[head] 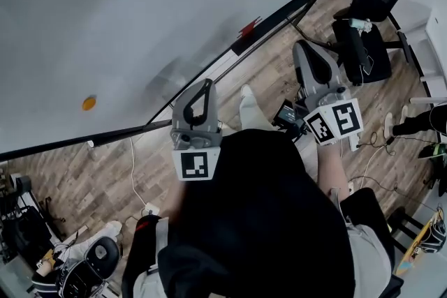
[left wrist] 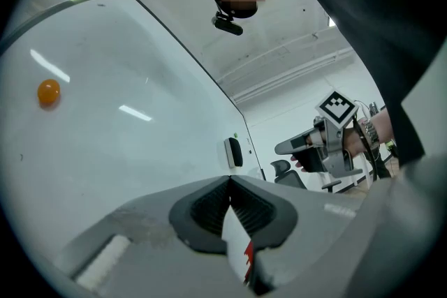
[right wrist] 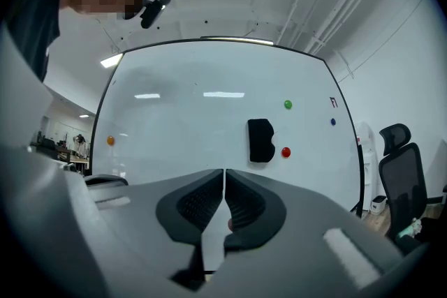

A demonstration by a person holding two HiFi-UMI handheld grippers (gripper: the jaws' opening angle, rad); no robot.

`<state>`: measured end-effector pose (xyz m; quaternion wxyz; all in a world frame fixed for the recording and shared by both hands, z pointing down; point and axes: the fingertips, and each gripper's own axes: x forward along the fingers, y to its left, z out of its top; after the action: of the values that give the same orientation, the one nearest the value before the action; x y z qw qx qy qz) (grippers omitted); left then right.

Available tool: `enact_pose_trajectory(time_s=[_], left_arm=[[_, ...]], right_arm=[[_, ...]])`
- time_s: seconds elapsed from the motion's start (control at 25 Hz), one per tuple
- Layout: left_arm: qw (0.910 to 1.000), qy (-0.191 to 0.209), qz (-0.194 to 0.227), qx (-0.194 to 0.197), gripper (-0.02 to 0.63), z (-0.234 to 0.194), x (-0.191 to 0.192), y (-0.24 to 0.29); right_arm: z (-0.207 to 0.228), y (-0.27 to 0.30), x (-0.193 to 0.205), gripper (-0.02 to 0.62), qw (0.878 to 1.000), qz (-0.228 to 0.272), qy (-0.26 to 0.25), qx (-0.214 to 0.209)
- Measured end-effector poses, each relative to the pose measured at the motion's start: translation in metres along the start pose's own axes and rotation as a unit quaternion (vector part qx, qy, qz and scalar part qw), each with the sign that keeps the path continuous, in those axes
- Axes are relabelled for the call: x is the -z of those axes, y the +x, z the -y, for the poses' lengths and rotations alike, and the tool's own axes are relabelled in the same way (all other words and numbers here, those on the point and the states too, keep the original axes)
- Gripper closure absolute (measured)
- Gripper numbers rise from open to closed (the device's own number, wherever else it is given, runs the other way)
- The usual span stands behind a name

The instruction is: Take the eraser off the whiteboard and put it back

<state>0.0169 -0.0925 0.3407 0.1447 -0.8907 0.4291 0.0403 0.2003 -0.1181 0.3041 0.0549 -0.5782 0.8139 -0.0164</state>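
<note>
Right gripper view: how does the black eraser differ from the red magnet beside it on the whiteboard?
The black block-shaped eraser is tall and roughly rectangular; the red round magnet is a dot. The eraser is much larger than the magnet. The magnet sits by the eraser's lower right edge. Both cling to the white whiteboard.

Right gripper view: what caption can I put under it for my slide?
The right gripper, jaws shut and empty, faces the whiteboard, where the black eraser sits beside a red magnet.
</note>
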Motion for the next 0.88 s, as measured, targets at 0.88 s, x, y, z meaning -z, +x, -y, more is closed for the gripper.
enact_pose_trajectory(time_s=[0.88], left_arm=[[0.9992, -0.009, -0.005, -0.040, 0.603, -0.026, 0.004, -0.019]], right_arm=[[-0.133, 0.019, 0.054, 0.594, 0.991, -0.030, -0.004, -0.127]])
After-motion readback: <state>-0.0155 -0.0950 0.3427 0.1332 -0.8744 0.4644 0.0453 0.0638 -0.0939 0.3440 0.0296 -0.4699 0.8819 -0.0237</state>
